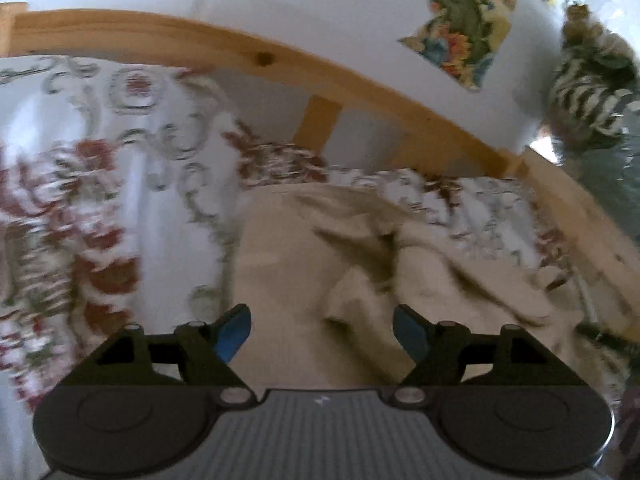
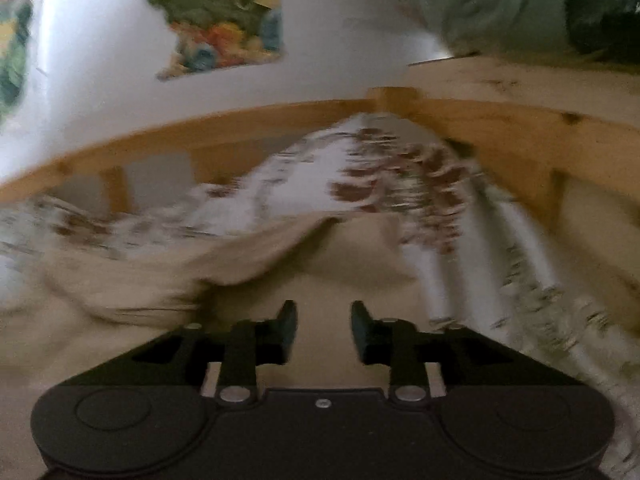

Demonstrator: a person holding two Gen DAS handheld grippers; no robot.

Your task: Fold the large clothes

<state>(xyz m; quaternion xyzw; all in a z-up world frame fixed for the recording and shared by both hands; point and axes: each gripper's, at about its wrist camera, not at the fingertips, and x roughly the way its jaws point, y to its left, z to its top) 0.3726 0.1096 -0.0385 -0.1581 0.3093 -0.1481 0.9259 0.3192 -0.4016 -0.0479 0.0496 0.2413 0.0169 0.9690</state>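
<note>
A large beige garment (image 1: 360,264) lies crumpled on a floral bedspread (image 1: 80,184). My left gripper (image 1: 322,332) is open, hovering above the garment's near part, nothing between its blue-padded fingers (image 1: 234,334). In the right wrist view the same beige garment (image 2: 160,276) spreads below, with a raised fold running left to centre. My right gripper (image 2: 324,330) is open and empty just above the cloth. Both views are motion-blurred.
A wooden bed frame rail (image 1: 280,68) runs behind the bed against a white wall, and also shows in the right wrist view (image 2: 500,128). Colourful pictures (image 2: 224,16) hang on the wall. A striped plush (image 1: 588,96) and a green bag (image 2: 520,4) sit at the right.
</note>
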